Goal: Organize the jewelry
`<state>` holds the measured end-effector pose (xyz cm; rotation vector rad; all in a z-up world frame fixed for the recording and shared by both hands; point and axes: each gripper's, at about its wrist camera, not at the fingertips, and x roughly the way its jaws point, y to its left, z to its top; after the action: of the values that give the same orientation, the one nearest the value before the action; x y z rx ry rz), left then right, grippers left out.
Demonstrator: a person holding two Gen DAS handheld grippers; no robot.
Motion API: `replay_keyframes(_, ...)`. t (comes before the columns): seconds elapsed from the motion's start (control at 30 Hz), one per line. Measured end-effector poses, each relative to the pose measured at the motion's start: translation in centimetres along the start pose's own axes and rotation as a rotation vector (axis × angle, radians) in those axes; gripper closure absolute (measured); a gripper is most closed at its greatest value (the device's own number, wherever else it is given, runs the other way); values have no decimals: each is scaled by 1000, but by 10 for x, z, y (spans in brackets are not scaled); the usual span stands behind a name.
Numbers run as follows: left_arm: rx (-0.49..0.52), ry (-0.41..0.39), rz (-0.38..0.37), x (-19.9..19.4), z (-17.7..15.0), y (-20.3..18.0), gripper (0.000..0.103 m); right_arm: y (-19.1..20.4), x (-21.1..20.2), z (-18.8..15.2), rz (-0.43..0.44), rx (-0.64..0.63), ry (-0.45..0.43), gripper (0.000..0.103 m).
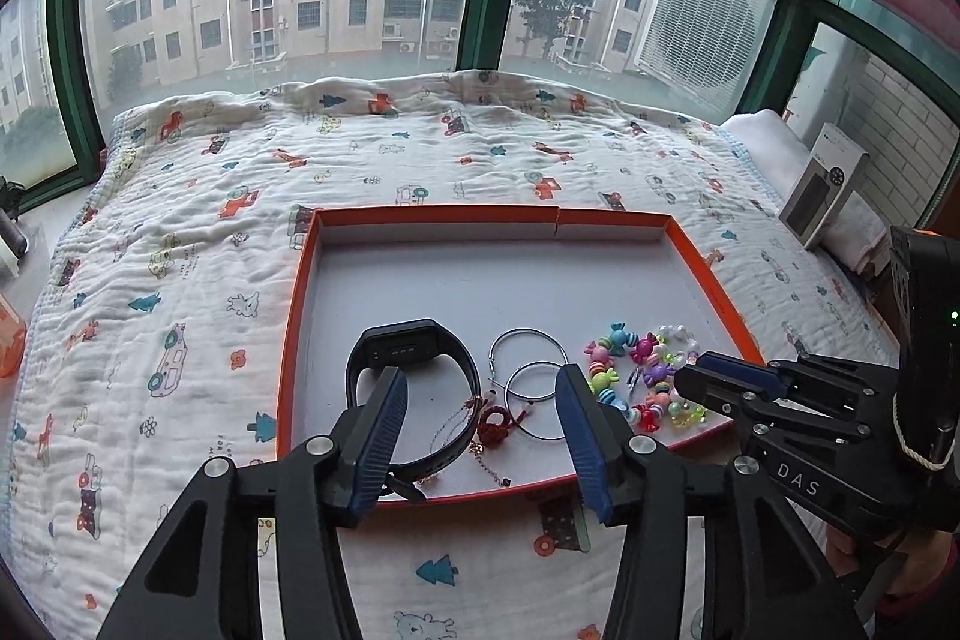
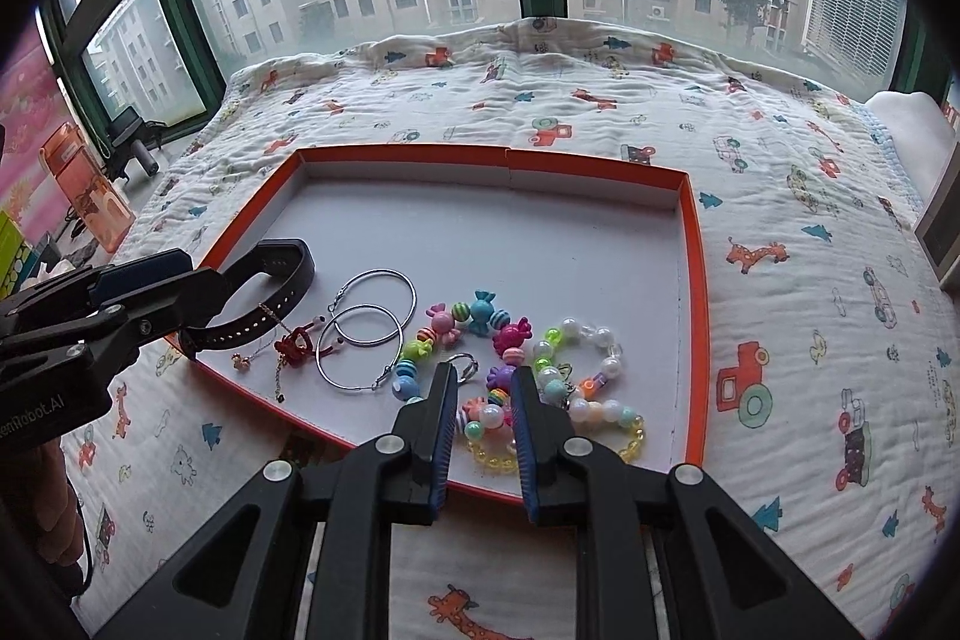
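- Now my right claw point(image 2: 482, 403) hangs spread over the candy-bead bracelet point(image 2: 480, 340) in the orange tray point(image 2: 690, 244); the beads look light, hard and slippery, so I would pinch across the strand.
- My left claw point(image 1: 477, 388) is spread wide above the black watch point(image 1: 414, 358), with thin hoop earrings point(image 1: 528, 364) just beyond; I judge the hoops stiff and best taken by the rim.

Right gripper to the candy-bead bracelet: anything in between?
Nothing visible. The open right gripper hovers directly over the multicoloured candy-bead bracelet in the orange-rimmed tray. The small silver ring and pearl-bead bracelet lie right beside its fingertips, so either could get caught.
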<state>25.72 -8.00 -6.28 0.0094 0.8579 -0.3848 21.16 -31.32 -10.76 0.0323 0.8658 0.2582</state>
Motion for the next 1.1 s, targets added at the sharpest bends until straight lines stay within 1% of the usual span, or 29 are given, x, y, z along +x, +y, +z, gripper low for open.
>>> replay_keyframes(0.1,-8,2,0,-4,-2,1,47,-2,-4,-2,5,13,-1,76)
replay_keyframes(0.17,-12,-4,6,-9,-4,0,47,-2,-9,-4,3,16,-5,69)
replay_keyframes(0.4,-40,-23,17,-38,-16,-3,45,4,-30,-10,-18,7,-28,62)
replay_keyframes(0.5,-52,-29,5,-54,-23,-3,45,9,-42,-14,-25,2,-43,59)
replay_keyframes(0.63,-57,-44,21,-78,-32,-5,45,17,-59,-20,-32,-7,-63,54)
replay_keyframes(0.7,-52,-55,39,-91,-36,-8,43,21,-68,-23,-42,-20,-72,52)
replay_keyframes(0.77,-57,-62,47,-103,-41,-9,34,25,-76,-27,-46,-30,-84,49)
replay_keyframes(0.9,-65,-86,59,-129,-51,-12,30,30,-93,-34,-46,-30,-106,46)
replay_keyframes(0.93,-68,-89,66,-135,-54,-13,25,30,-97,-35,-46,-28,-111,45)
replay_keyframes(0.97,-71,-95,73,-140,-57,-13,17,30,-100,-37,-45,-27,-113,44)
replay_keyframes(1.1,-62,-116,90,-161,-69,-18,16,30,-111,-45,-42,-22,-121,42)
